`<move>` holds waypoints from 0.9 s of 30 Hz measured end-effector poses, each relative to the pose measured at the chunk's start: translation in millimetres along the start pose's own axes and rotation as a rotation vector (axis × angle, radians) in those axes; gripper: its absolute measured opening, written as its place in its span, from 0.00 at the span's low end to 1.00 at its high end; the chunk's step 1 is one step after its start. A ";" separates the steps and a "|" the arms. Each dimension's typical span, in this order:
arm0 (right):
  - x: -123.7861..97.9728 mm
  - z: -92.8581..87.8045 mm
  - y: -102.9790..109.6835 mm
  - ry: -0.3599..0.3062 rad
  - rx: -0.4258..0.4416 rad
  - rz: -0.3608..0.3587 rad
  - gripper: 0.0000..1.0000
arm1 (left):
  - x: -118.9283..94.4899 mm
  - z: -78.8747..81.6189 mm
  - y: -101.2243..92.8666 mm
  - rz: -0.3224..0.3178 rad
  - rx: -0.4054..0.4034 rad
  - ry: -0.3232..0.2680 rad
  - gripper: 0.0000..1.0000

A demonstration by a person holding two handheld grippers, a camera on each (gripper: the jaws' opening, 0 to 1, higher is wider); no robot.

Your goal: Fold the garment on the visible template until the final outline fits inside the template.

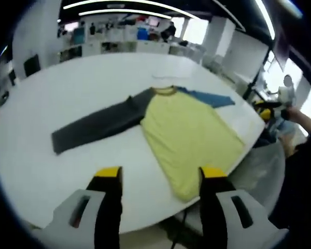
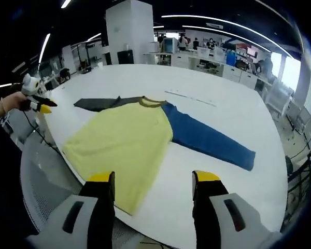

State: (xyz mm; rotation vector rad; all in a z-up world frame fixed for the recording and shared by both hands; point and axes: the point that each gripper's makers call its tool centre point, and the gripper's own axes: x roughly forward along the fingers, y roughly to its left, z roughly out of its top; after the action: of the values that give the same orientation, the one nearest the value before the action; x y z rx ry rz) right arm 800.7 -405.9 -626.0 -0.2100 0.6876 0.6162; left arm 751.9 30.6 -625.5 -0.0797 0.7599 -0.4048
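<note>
- Left gripper: I see its jaws spread wide in the left gripper view, yellow tips apart with bare table between them. Nothing pinched, nothing touched.
- It hovers off the near edge of the white table; its right tip sits over the shirt's hem corner in the picture, but I can't tell height above the cloth.
- Right gripper: jaws likewise spread in the right gripper view, holding nothing. Left tip overlaps the yellow hem in the picture, right tip over bare table top.
- Garment: long-sleeve shirt, lying flat and unfolded on the table, yellow body, dark collar away from me.
- Grey sleeve stretched straight out to one side; blue sleeve stretched out to the other. Both flat on the table.
- Hem end of the body reaches the table's near edge, one corner at or just over it.
- I can't make out a template outline under the shirt; only a faint line on the table top beyond the collar in the right gripper view.
- The left gripper shows at the left edge of the right gripper view, held in a hand; the right one sits at the right edge of the left gripper view.
- Containers: none I can read. Background is shelves and desks, too blurred to itemise.
</note>
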 end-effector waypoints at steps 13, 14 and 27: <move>-26.6 24.7 -6.6 -0.085 0.006 -0.019 0.77 | -22.6 25.2 6.5 0.032 -0.005 -0.074 0.73; -28.5 27.3 -7.4 -0.097 0.005 -0.018 0.77 | -24.4 26.0 8.0 0.032 -0.009 -0.075 0.75; -53.3 43.0 -16.2 -0.174 0.024 -0.029 1.00 | -51.7 45.0 19.9 0.048 0.006 -0.141 0.94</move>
State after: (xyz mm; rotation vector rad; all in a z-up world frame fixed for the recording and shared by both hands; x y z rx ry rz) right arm 800.9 -427.3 -559.0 -0.1422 0.5232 0.5903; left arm 755.5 65.4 -563.3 -0.0833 0.6206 -0.3521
